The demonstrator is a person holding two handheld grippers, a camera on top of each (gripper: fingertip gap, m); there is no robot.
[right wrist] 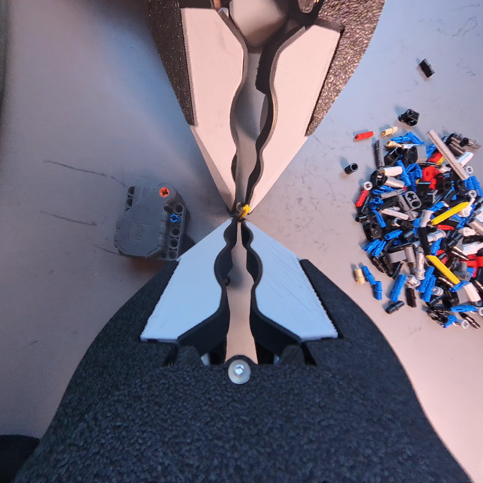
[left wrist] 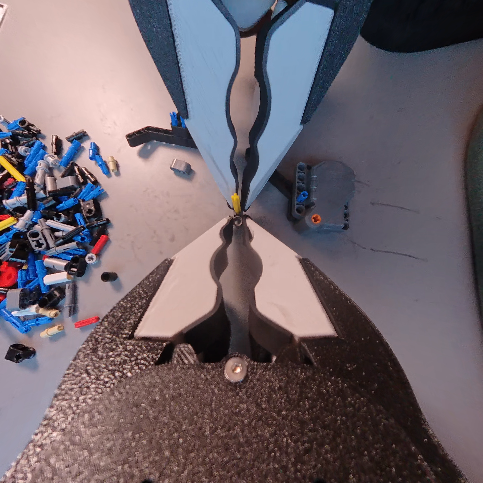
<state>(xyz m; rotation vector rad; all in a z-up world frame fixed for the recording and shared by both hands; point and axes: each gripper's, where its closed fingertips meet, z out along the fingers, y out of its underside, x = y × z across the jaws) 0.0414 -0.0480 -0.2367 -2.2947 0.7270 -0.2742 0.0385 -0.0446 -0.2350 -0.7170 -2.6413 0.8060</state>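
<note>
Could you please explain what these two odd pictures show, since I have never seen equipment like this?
These are two hand-held grippers, each with a camera looking along its own two fingers. One picture comes from the left gripper, the other from the right gripper; each also sees the other opposite, tip to tip. The right one pinches a small yellow pin; the left one pinches a small dark ring-shaped piece. Below, on the grey table, lie a pile of small plastic building pieces, a grey motor block and a black beam.
</note>
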